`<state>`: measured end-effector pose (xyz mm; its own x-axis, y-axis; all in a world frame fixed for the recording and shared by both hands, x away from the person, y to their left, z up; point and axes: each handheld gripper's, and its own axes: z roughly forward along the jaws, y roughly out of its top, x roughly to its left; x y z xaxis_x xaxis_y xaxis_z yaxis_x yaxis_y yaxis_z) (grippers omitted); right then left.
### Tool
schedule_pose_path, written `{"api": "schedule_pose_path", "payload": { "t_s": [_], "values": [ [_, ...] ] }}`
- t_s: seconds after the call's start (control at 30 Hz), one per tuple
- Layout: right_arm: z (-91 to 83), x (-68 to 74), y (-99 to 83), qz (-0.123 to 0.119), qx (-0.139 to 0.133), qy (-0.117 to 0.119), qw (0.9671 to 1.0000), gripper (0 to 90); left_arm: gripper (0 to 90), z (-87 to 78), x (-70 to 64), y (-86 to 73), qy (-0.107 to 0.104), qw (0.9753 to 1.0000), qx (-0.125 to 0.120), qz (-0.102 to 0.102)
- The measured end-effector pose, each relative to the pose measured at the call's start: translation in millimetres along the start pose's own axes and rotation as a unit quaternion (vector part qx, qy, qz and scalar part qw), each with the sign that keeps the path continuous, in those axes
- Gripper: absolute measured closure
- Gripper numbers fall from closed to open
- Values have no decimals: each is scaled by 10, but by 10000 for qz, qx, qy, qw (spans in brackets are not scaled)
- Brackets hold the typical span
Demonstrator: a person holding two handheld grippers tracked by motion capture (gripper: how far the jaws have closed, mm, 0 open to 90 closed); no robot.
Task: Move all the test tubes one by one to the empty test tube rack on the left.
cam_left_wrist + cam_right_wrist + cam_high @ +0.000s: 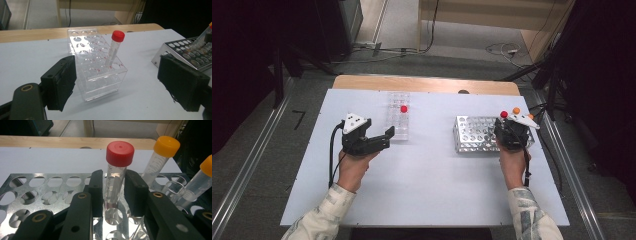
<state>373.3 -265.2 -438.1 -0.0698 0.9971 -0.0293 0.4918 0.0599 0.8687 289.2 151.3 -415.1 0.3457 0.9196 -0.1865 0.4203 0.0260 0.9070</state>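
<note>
The right gripper had its two black jaws closed on the clear body of a red-capped tube, gripping it just under the cap. The tube stood upright between the pads, its lower end seated in a hole of the metal rack, which lay directly below the fingers. Beyond the right-hand jaw, close by, stood two orange-capped tubes, both leaning; these were the neighbours most likely to be knocked.

To do this step well, the lift likely had to go straight up along the tube's own axis until its bottom cleared the rack's top plate, with no sideways drift toward the orange caps. The grip looked centred, so a steady hold seemed wiser than squeezing harder on a smooth plastic wall.

The left gripper was open, its jaws spread wide and holding nothing. Ahead of and between its fingers sat the clear acrylic rack, with another red-capped tube standing tilted in a hole near the front. Judging from this, the lifted tube probably belonged in a free hole there, lowered vertically so it would not catch the rim
</note>
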Motion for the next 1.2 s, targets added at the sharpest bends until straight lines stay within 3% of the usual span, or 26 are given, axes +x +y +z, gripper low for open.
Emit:
{"api": "schedule_pose_path", "payload": {
  "t_s": [0.33, 0.53, 0.87, 1.2],
  "values": [
    [11, -11, 2, 76, -28, -25, 10000, 714, 159, 2, -12, -6, -15, 10000, 14, 3],
    [-66, -20, 40, 102, -180, 3, 9998, 716, 159, 5, -13, -9, -24, 10000, 32, 14],
    [-349, -3, 219, 19, -676, 94, 9977, 722, 159, 2, -21, -8, -33, 10000, 30, 19],
    [-592, -5, 316, -43, -910, 294, 9954, 722, 159, -6, -19, -3, -27, 10000, 12, 7]
  ]
}}
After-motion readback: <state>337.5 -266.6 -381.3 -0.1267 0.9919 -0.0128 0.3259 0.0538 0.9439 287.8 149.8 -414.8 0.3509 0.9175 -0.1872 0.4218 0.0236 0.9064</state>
